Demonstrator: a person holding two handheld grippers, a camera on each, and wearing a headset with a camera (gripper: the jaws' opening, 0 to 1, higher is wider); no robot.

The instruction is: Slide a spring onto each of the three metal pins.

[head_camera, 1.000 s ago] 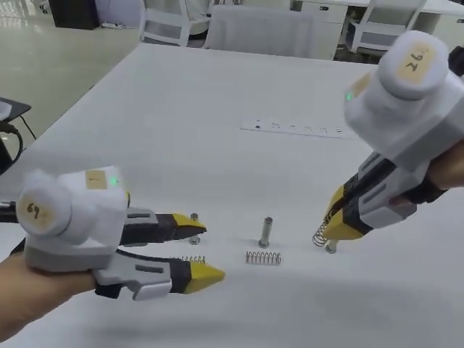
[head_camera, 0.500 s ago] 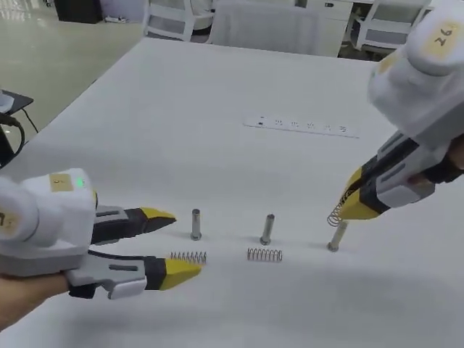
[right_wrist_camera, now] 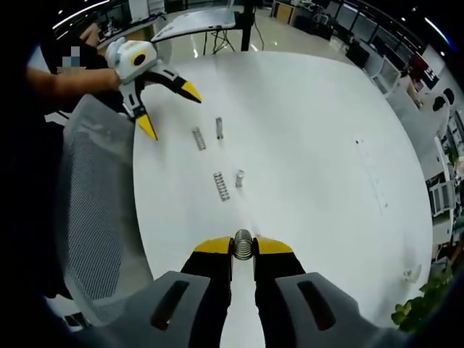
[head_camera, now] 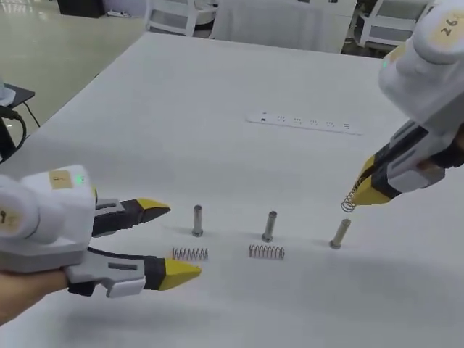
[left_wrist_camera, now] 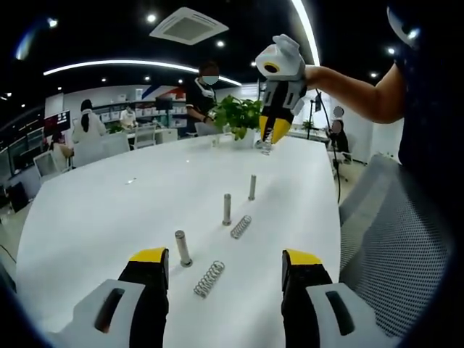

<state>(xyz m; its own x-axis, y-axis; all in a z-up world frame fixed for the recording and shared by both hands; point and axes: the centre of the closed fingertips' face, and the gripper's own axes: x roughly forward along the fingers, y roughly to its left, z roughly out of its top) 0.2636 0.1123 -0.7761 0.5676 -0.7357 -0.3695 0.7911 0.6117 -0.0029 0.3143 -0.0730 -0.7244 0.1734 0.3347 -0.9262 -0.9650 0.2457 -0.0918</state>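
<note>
Springs first: the held spring dangles pinched in the tips of the right gripper, up to the right of the middle pin and clear of the right pin. A second spring lies on the desk just in front of the middle pin. A third spring lies further left, by the left pin. Left again, the left gripper is spread wide.

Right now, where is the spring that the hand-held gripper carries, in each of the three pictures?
Head view: the held spring, right side, above the rightmost pin.
Left gripper view: top centre, at the yellow tips of the right hand-held gripper.
Right gripper view: bottom centre, between its own jaws.
Shared landmark: the middle pin, a loose spring beside it.
</note>
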